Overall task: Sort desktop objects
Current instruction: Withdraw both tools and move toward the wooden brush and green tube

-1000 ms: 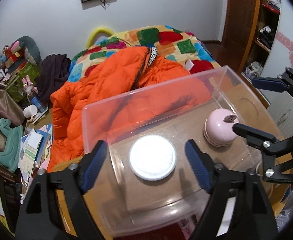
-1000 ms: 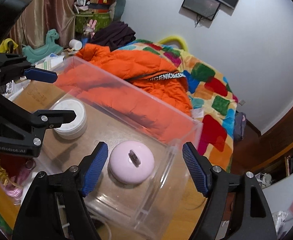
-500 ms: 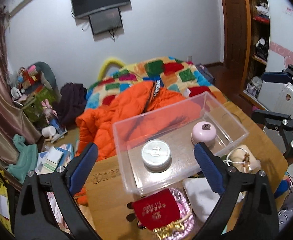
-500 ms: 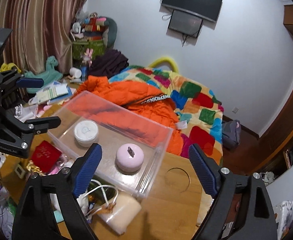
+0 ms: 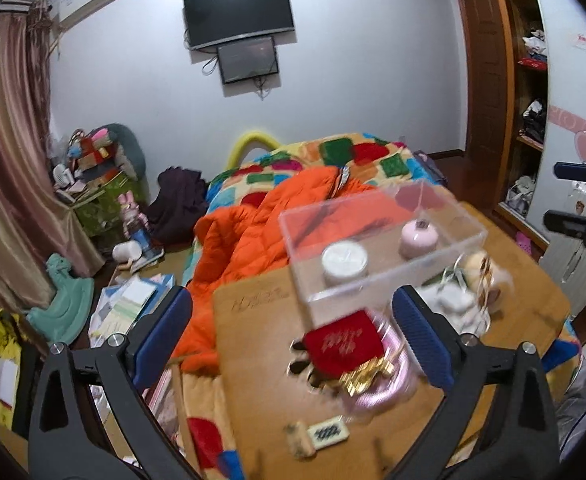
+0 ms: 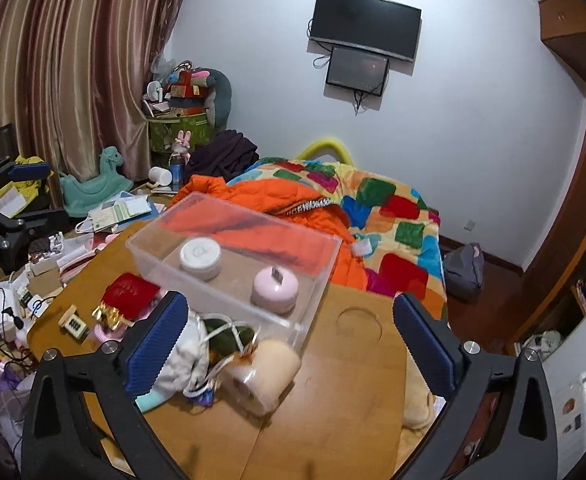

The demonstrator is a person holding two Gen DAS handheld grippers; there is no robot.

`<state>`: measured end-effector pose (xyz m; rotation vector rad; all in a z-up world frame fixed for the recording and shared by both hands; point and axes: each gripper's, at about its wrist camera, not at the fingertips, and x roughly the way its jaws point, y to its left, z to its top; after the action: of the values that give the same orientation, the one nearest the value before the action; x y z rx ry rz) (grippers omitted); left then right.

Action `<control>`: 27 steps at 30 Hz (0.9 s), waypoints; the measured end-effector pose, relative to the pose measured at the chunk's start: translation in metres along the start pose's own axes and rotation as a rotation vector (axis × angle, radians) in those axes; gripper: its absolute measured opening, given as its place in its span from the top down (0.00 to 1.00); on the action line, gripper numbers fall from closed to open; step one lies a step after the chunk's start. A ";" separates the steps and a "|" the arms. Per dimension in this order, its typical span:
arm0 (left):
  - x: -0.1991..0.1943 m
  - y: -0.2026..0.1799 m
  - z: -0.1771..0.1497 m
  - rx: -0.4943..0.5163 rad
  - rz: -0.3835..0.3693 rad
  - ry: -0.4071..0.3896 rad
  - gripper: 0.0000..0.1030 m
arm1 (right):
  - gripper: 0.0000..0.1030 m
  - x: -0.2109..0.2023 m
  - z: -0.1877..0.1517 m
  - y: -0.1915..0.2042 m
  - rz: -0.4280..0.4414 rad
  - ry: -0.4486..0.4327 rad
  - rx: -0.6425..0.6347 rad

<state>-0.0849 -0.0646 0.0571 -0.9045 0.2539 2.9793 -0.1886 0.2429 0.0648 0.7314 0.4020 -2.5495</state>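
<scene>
Clear plastic box (image 6: pixel 229 240) holds white jar (image 6: pixel 200 255), pink jar (image 6: pixel 275 286).

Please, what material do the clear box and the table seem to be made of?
The clear box looks like hard glossy plastic, perhaps acrylic: the orange jacket shows through its walls and the edges catch light. The table looks like light wood with a smooth matte finish, possibly bamboo; faint grain lines show.

An orange jacket (image 6: pixel 293 208) lies on the patchwork quilt (image 6: pixel 393 216) — 2 screens (image 6: pixel 365 28) hang above.
</scene>
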 end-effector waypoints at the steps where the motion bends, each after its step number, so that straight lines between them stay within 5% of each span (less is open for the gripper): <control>1: -0.001 0.002 -0.008 -0.006 0.002 0.009 0.02 | 0.01 0.000 -0.006 0.001 0.002 0.004 0.007; 13: -0.002 0.013 -0.107 -0.021 -0.009 0.118 0.02 | 0.01 0.019 -0.086 0.059 -0.017 0.117 -0.076; 20: 0.014 0.014 -0.139 0.006 -0.038 0.155 0.02 | 0.01 0.038 -0.108 0.087 0.078 0.194 -0.045; 27: 0.030 0.016 -0.146 0.039 -0.108 0.181 0.31 | 0.03 0.057 -0.115 0.100 0.197 0.241 0.028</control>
<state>-0.0303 -0.1048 -0.0766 -1.1462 0.2557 2.7872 -0.1328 0.1826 -0.0764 1.0409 0.3529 -2.2942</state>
